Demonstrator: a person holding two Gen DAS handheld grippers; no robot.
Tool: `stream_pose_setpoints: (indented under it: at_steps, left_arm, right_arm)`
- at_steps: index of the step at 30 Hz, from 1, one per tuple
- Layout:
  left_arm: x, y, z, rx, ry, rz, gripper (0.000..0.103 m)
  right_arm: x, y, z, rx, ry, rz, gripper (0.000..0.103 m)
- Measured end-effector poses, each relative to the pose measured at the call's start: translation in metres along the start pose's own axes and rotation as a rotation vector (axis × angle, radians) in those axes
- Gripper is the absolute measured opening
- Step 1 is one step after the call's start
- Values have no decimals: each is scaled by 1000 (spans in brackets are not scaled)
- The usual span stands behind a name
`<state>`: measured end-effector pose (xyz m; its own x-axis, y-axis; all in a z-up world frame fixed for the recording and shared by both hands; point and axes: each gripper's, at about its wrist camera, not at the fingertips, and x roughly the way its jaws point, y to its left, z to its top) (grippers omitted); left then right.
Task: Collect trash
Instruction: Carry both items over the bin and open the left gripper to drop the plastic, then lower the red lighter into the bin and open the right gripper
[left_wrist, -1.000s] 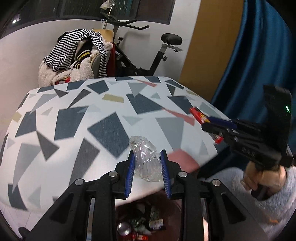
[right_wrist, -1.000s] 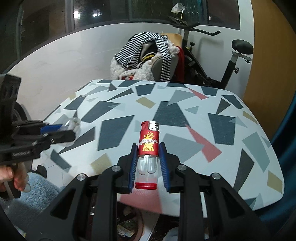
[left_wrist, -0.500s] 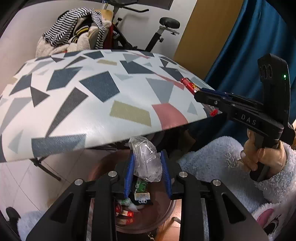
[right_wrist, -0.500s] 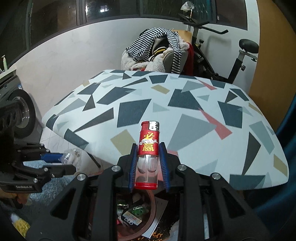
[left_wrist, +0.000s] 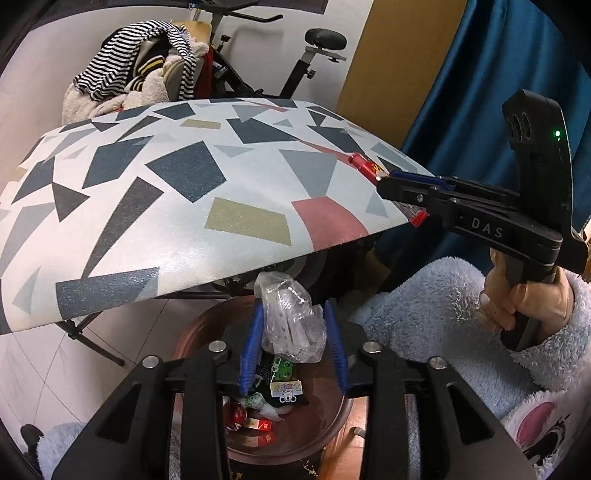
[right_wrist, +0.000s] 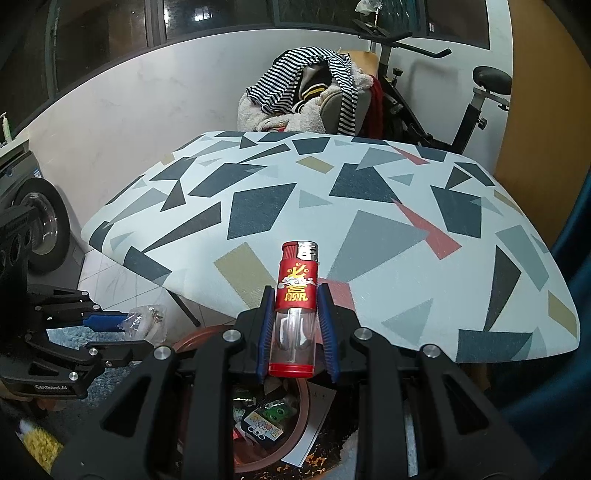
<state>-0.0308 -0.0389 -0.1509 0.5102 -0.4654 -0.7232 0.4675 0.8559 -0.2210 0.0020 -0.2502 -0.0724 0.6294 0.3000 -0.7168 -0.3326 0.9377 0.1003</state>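
Note:
My left gripper (left_wrist: 291, 314) is shut on a crumpled clear plastic wrapper (left_wrist: 291, 321) and holds it just above a round brown bin (left_wrist: 332, 428) on the floor with several pieces of trash in it. The wrapper also shows in the right wrist view (right_wrist: 144, 321), in the left gripper (right_wrist: 122, 325). My right gripper (right_wrist: 295, 295) is shut on a red lighter (right_wrist: 295, 306) with a clear lower half, held upright over the table's near edge above the bin (right_wrist: 299, 417). In the left wrist view the right gripper (left_wrist: 388, 181) holds the lighter (left_wrist: 365, 168) at the table's right corner.
A table (left_wrist: 184, 206) with a grey, blue and red shard pattern stands over the bin. Behind it are an exercise bike (right_wrist: 461, 110) and a chair piled with clothes (right_wrist: 306, 96). A blue curtain (left_wrist: 480, 92) hangs at the right. A washing machine (right_wrist: 33, 229) is at the left.
My left gripper came back off the table and down below its edge with the wrapper, to just over the bin. The right gripper drew back a little with the lighter.

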Motion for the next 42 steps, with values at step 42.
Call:
stream_pose_setpoints:
  at_steps: [42]
  left_arm:
    - [-72,53,8,-126,-183,229,97]
  right_arm:
    - [34,71,-40,-158,188,138,27]
